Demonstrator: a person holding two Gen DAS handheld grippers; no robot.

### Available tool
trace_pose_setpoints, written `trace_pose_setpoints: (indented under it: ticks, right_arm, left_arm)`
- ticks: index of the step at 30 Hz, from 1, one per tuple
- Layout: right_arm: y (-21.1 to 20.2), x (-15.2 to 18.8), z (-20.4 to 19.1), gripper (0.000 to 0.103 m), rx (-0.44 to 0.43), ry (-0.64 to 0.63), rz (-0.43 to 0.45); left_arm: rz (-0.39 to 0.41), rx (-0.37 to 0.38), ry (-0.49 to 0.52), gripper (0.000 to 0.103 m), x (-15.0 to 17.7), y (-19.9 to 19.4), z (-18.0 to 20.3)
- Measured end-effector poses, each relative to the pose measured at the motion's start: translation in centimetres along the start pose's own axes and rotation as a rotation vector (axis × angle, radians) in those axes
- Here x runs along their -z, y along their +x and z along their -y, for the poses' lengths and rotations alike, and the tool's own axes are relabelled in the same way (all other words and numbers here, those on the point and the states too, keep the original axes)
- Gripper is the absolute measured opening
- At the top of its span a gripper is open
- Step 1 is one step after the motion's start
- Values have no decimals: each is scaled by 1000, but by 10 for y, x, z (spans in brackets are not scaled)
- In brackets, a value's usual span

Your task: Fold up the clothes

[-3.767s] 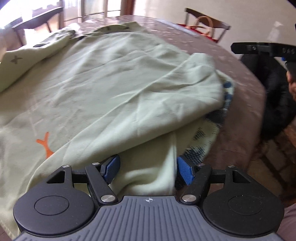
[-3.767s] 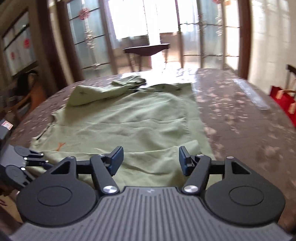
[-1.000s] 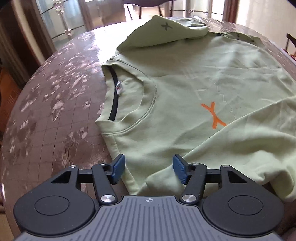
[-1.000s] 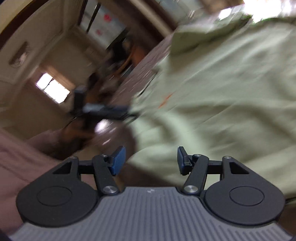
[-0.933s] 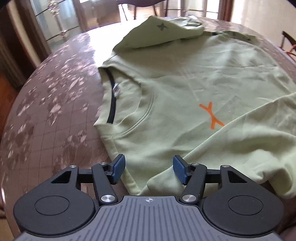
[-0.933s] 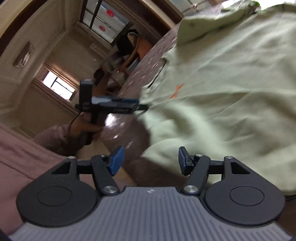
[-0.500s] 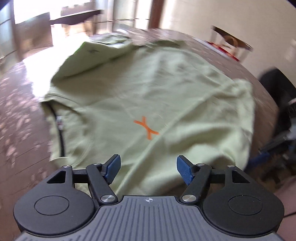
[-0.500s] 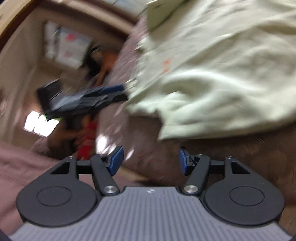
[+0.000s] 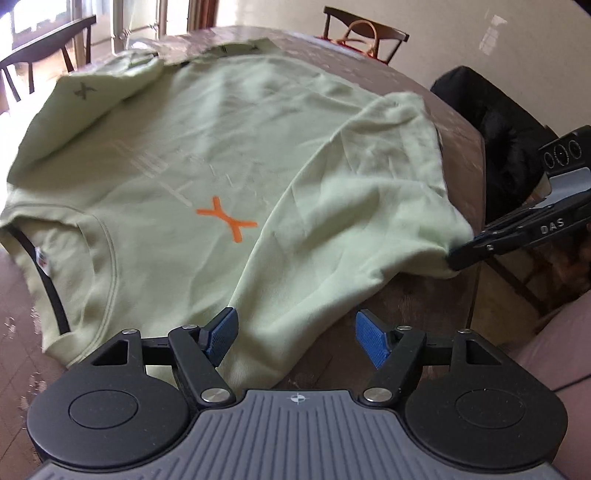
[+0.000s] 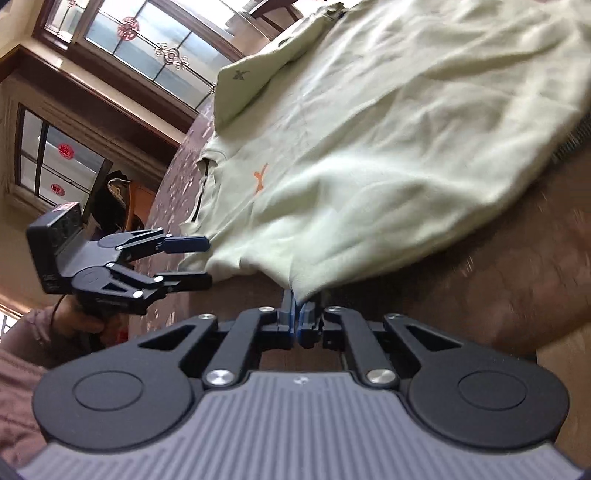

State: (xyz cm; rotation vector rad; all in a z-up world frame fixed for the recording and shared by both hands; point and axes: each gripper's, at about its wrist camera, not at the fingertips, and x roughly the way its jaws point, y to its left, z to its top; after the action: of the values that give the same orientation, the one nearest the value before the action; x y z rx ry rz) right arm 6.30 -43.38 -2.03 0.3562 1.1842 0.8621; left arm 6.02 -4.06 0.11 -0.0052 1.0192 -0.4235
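Observation:
A pale green sweatshirt (image 9: 221,155) with an orange X on the chest lies spread on the brown table (image 9: 458,122), collar toward the left. Its near sleeve (image 9: 354,221) lies folded across the front toward the table's right edge. My left gripper (image 9: 295,334) is open at the shoulder end of that sleeve, with cloth between the fingers. My right gripper (image 10: 296,310) is shut on the sleeve's cuff end (image 10: 306,284); it shows in the left wrist view (image 9: 458,258) at the right. The sweatshirt (image 10: 406,110) fills the right wrist view, where the left gripper (image 10: 192,260) stands open.
The table's edge (image 9: 476,236) runs close on the right. A dark chair with black clothing (image 9: 495,122) stands beyond it. Another chair with a bag (image 9: 364,35) stands at the far side. The sweatshirt's far sleeve (image 9: 92,92) lies folded at the back left.
My right gripper has swung down to the sleeve's end and shut on it. My left gripper has turned from the collar toward the sleeve and stays open.

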Motion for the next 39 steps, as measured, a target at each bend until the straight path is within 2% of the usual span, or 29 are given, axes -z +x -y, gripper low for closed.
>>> trace_pose_setpoints:
  ticks: [3, 6, 9, 13, 15, 17, 20, 23, 25, 28, 30, 31, 32, 35, 39]
  right_arm:
    - [-1, -10, 20, 3, 4, 18, -27]
    - [-2, -8, 17, 5, 18, 10, -62]
    - [-5, -13, 6, 8, 24, -53, -36]
    - [-10, -21, -9, 13, 26, -144, 10]
    - [-13, -25, -17, 26, 27, -190, 33]
    - [-16, -29, -25, 52, 29, -235, 56]
    - [-19, -35, -36, 56, 30, -304, 91]
    - [2, -28, -56, 56, 57, -486, 72]
    - [19, -22, -70, 56, 78, -620, 54]
    - [46, -14, -87, 56, 113, -799, 14]
    - [69, -15, -91, 42, 164, -859, -34]
    - [78, -16, -93, 17, 209, -884, -49]
    - [83, -19, -93, 8, 240, -893, -55]
    - [77, -35, -87, 6, 185, -763, -26]
    - [65, -60, -62, 6, 39, -456, 0]
  left_arm:
    - [20, 29, 14, 74, -2, -3, 0]
    - [19, 48, 42, 75, -4, -3, 1]
    - [-49, 53, 102, 76, 5, 11, 0]
    - [-39, 107, 106, 77, 14, 0, -15]
    - [-42, 112, 119, 76, 19, -4, -23]
    - [-44, 105, 132, 76, 23, -9, -30]
    - [-55, 22, 117, 72, 23, -13, -41]
    - [-43, -40, 62, 72, 19, -21, -45]
    - [-2, -31, 87, 76, 15, -27, -33]
    - [13, -11, 163, 78, 7, -25, -9]
    - [6, 6, 208, 78, 1, -18, 6]
    - [1, 15, 224, 79, -2, -15, 12]
    - [-3, 23, 240, 79, -4, -11, 17]
    - [-6, 18, 286, 81, -5, -2, 30]
    - [12, -70, 327, 81, -6, 17, 46]
